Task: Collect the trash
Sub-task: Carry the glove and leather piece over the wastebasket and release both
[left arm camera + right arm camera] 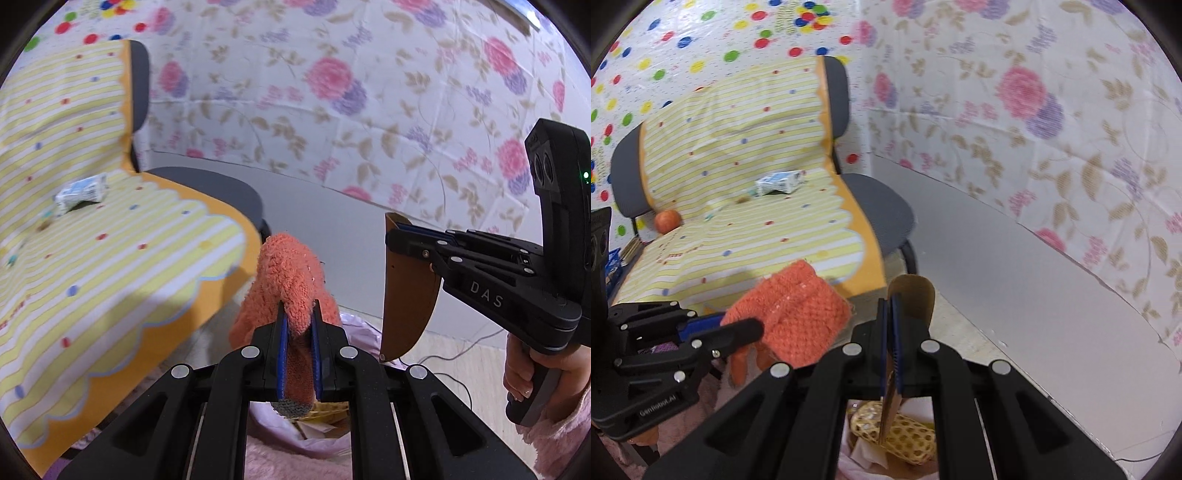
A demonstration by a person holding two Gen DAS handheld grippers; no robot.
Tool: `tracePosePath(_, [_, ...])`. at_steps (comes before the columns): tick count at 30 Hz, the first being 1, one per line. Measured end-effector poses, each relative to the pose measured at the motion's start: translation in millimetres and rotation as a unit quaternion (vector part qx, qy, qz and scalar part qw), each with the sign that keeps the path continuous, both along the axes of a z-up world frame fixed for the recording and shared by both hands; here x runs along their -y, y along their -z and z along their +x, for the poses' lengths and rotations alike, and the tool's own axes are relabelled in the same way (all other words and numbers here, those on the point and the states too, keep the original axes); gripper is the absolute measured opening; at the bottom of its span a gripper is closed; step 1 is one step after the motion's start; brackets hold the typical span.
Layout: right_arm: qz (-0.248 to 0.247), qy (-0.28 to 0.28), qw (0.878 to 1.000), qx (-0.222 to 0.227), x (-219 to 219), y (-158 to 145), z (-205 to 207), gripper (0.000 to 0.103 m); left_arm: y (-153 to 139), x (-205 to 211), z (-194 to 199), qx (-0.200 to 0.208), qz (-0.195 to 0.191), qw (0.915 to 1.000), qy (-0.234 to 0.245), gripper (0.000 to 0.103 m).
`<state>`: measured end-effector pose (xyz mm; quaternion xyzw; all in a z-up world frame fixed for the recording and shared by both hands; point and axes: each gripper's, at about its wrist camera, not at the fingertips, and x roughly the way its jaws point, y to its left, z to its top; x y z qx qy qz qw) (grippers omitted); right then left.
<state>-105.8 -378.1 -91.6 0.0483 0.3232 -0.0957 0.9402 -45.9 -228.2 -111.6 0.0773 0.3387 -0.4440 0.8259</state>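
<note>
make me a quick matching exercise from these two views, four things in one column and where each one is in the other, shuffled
1. orange knitted cloth
2. brown card piece
3. crumpled carton
4. round orange fruit

A. at the chair's back corner
B. between the left gripper's pads
C. mid-seat on the striped cover
D. pinched in the right gripper

Pairs: 1-B, 2-D, 3-C, 4-A

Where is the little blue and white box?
The box lies on the striped cloth covering the chair, near the backrest, upper left in both views.
</note>
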Motion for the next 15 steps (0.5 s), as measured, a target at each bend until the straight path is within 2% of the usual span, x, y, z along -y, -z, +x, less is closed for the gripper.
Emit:
tracePosePath(5, [-0.002,0.014,1.000,-0.006,19,11,5,0.004,10,25,3,-0.004,0.013,0.9997,0.019,0.013])
tracePosePath(7, [0.000,0.017,1.000,-0.012,25,17,8,0.004,14,34,4,-0.008,0.018,0.9995,0.026,0.017])
tracePosePath(8, [-0.001,0.017,1.000,-0.017,27,20,10,0.005,18,40,6,-0.013,0.025,0.9992,0.029,0.023])
tracePosePath(9, [-0.003,0.019,1.000,-0.023,29,24,11,0.006,21,43,7,-0.015,0.029,0.9991,0.028,0.038])
tracePosePath(11, [0.000,0.020,0.999,-0.027,32,27,12,0.016,23,45,10,-0.016,0.030,0.9992,0.023,0.053])
tracePosePath(13, [0.004,0.021,0.999,-0.027,34,28,10,0.020,25,44,13,-0.019,0.032,0.9991,0.019,0.053])
tracePosePath(15, [0.004,0.021,0.999,-0.027,35,26,8,0.020,24,40,16,-0.018,0.032,0.9993,0.011,0.053])
